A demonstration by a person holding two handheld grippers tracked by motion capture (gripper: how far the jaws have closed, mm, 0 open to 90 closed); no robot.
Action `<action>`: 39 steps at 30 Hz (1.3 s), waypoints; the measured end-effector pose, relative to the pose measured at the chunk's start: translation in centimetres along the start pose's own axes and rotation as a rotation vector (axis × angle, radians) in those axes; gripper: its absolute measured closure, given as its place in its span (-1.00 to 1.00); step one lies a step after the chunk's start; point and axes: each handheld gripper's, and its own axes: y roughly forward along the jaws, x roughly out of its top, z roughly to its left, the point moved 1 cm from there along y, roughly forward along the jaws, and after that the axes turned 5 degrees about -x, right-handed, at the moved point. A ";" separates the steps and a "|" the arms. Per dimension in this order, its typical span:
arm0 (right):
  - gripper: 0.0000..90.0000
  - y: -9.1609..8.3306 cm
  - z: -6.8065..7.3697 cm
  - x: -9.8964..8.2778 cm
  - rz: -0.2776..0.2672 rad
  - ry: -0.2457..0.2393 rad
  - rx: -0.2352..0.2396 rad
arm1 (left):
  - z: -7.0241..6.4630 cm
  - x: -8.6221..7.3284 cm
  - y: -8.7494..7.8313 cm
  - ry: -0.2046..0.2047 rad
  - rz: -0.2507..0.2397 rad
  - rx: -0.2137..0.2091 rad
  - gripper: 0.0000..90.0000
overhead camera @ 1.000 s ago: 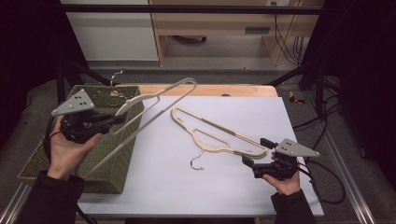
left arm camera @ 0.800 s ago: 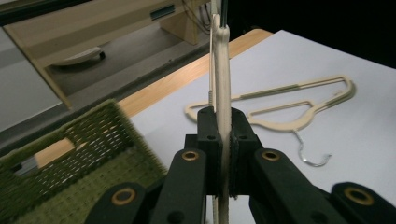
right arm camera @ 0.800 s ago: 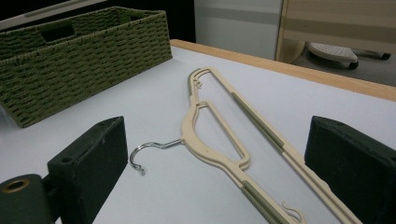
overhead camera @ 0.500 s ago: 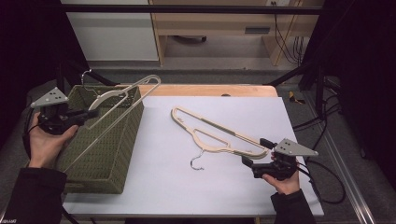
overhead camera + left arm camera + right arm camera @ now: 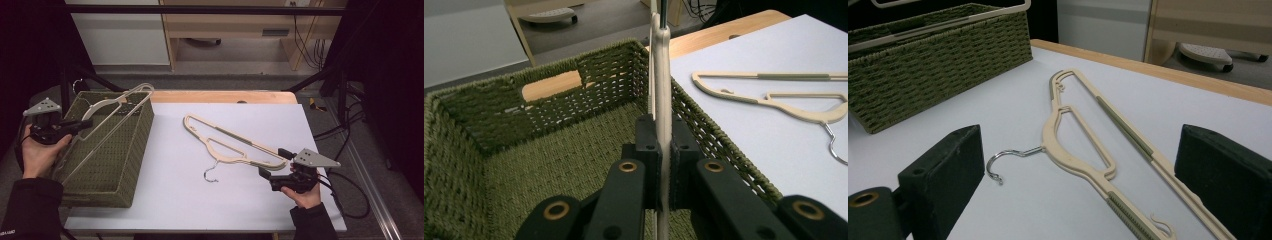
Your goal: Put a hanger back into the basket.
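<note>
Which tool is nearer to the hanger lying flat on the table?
Right. The right tool sits open just beside the flat hanger, at its near end. The left tool is over the green basket, gripping another hanger.

No words, labels, brand marks or numbers can be read anywhere, on any object or surface, in these views.
</note>
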 end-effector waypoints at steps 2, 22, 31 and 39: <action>-0.86 0.0 0.0 0.0 0.000 -0.002 0.001 | 0.2 -0.3 -0.1 -0.012 -0.003 -0.003 0.90; -0.86 0.3 0.1 -0.1 0.011 -0.002 0.006 | 2.8 -3.6 -0.3 -0.110 0.035 -0.008 0.90; -0.85 0.4 0.1 -0.2 0.015 -0.002 0.013 | 3.4 -3.8 0.0 -0.151 0.055 0.011 0.90; -0.85 0.5 0.2 -0.2 0.023 -0.008 0.019 | 3.6 -3.6 0.5 -0.146 0.101 0.030 0.90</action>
